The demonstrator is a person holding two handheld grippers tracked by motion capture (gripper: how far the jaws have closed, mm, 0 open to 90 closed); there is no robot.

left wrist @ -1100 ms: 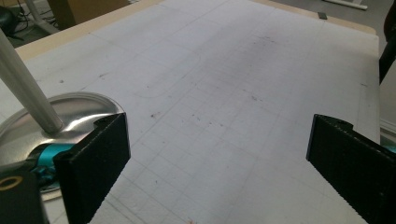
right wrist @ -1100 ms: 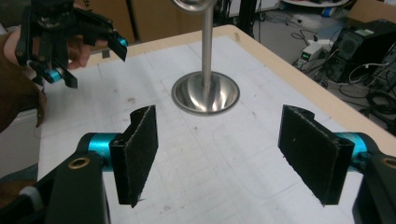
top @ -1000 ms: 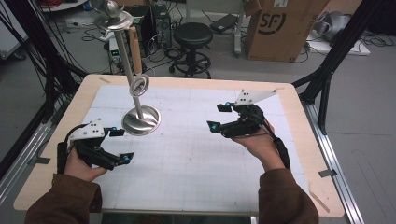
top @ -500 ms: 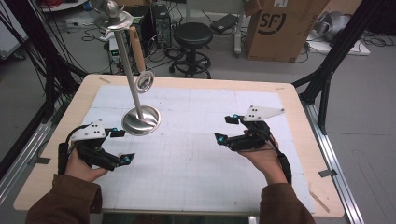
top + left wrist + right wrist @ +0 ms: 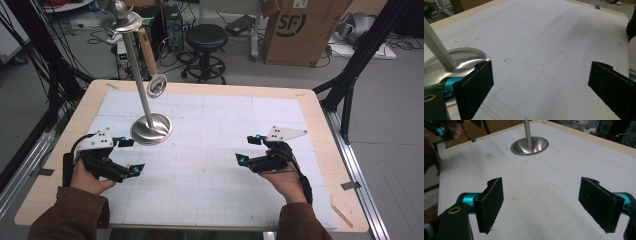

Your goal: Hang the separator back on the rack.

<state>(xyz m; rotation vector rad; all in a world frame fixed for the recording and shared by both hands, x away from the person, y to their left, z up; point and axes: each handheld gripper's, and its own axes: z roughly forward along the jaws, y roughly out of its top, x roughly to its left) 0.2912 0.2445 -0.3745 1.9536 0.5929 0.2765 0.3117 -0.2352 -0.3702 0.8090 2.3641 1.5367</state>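
On the white gridded mat [image 5: 210,165], near its left side, stands a polished metal stand [image 5: 150,129]: a round base with a tall pole rising to a small dish-like top, and a ladle-like utensil with a wooden handle [image 5: 151,62] hanging beside the pole, its round bowl near mid-height; whether it hooks onto the top is hard to tell from the high view. Since a second ago the right gripper [image 5: 250,149] has sunk toward the mat and drawn back toward the person, and its jaws have just been opening, with nothing between them; they stand spread wide over bare mat. The left gripper [image 5: 131,156] has kept its place just beside the stand's base, jaws also spread and empty. The hanging utensil appears delivered, and both hands seem to be settling into rest.
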